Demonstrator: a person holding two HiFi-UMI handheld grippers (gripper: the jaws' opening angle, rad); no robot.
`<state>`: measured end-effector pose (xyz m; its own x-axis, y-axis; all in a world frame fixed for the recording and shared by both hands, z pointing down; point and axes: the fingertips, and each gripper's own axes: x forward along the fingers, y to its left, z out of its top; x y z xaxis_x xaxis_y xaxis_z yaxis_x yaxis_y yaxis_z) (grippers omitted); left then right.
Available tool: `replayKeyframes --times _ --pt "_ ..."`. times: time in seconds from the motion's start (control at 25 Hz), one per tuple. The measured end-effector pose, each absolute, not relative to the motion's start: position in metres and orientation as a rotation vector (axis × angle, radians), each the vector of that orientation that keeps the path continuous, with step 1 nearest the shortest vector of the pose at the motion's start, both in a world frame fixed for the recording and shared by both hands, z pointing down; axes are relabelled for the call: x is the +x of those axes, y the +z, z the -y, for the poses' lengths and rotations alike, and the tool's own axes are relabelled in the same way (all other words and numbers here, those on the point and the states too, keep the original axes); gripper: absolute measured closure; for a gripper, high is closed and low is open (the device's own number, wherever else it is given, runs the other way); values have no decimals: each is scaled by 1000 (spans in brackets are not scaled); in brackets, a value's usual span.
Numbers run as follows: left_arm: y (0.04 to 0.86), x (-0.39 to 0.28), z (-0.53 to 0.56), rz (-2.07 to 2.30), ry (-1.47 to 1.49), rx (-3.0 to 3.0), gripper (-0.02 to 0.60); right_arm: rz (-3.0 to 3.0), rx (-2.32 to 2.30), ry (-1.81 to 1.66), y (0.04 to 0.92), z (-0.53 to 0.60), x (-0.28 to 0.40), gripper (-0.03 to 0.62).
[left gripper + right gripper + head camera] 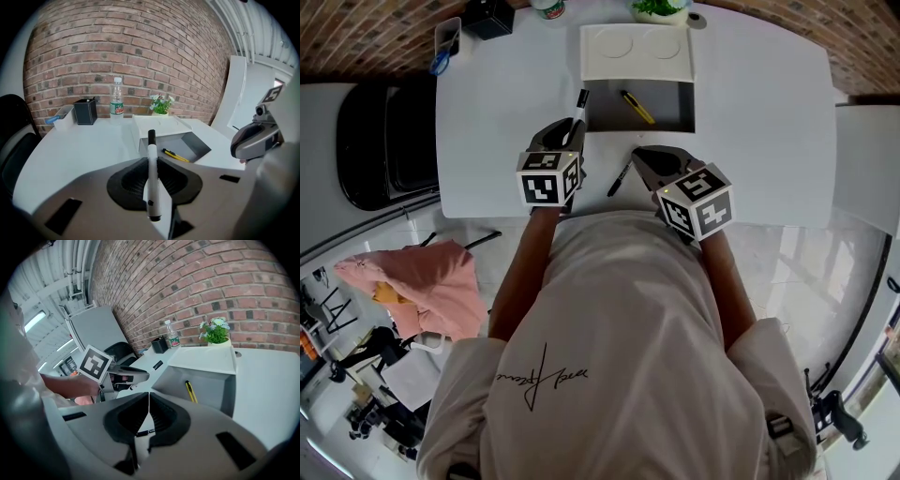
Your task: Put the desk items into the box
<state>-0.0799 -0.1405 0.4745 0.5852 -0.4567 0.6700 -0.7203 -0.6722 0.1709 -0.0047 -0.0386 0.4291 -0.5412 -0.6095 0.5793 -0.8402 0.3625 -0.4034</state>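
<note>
So the marker (578, 110) is the worry here. The left gripper (568, 132) is clamped on it around mid-barrel, and a smooth round barrel like that looks like it could swivel or slide in the pads. It's hanging right over the near-left corner of the box (667, 101), cap end forward. If it gets let go now, I'd guess it clips the front wall and rolls off across the desk (487, 122) instead of dropping in. It probably needs to be further over the opening first.

The marker is a white barrel with a black cap, tilted down toward the box, with its back end sticking out behind the jaws.

The box sits mid-desk by the far edge, grey inside, with its white lid (637, 52) behind it and a yellow pen-like thing (637, 107) already in it. A black pen (620, 178) lies by the near edge, between the two grippers. The right gripper (147, 395) is closed on nothing and hangs just above that pen, so bumping it is possible too.
</note>
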Motion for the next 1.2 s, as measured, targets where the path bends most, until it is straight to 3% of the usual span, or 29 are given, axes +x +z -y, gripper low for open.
replayKeyframes --times 1.2 --pt "485 -8 132 640 955 2568 512 2260 1359 1054 436 42 10 566"
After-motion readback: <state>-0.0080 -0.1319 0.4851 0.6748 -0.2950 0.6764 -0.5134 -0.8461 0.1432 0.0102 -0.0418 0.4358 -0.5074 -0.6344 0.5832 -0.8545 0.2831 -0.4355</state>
